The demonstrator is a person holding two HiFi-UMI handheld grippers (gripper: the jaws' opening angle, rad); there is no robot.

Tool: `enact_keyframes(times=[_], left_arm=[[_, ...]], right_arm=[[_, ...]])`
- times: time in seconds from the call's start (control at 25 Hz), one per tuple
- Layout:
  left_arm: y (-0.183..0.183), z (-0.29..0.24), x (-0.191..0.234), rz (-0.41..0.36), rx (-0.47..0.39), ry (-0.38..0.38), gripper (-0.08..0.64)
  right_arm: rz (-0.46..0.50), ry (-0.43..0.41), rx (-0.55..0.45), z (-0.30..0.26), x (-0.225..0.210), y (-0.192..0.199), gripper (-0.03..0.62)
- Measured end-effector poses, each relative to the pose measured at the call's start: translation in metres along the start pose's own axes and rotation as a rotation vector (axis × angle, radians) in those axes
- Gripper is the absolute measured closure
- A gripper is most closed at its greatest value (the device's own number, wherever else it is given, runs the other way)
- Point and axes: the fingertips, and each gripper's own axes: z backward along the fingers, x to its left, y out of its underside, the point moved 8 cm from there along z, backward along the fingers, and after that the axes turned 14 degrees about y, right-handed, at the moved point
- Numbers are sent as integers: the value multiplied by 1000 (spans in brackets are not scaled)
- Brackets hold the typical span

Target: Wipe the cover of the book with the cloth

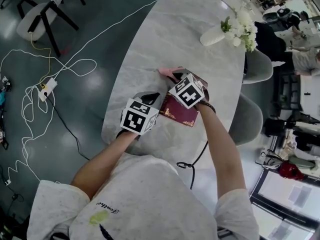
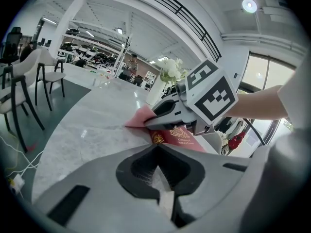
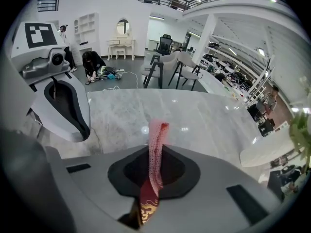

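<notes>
On the marble desk (image 1: pixel 165 34), the right hand-held gripper (image 3: pixel 154 155) pinches a pink cloth (image 3: pixel 157 137) over the maroon book (image 1: pixel 181 114). The left hand-held gripper (image 2: pixel 158 173), jaws closed together, sits just beside the book.

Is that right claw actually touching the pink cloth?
Touching. The right gripper view shows the pink cloth pinched between the closed jaws of the right gripper.

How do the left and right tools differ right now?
Left tool's jaws are together with nothing between them; right tool's jaws are shut on the pink cloth. Left tool sits at the maroon book's left edge in the head view; right tool is over the book's far end. Shared: both are down at the book on the marble table.
</notes>
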Motion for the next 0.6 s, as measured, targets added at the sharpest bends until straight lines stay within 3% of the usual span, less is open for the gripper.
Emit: enact_keyframes(times=[0.6], left_arm=[[2,2,-6,1,1,-26,554]], right_arm=[[29,-27,-18,6,9,3,574]])
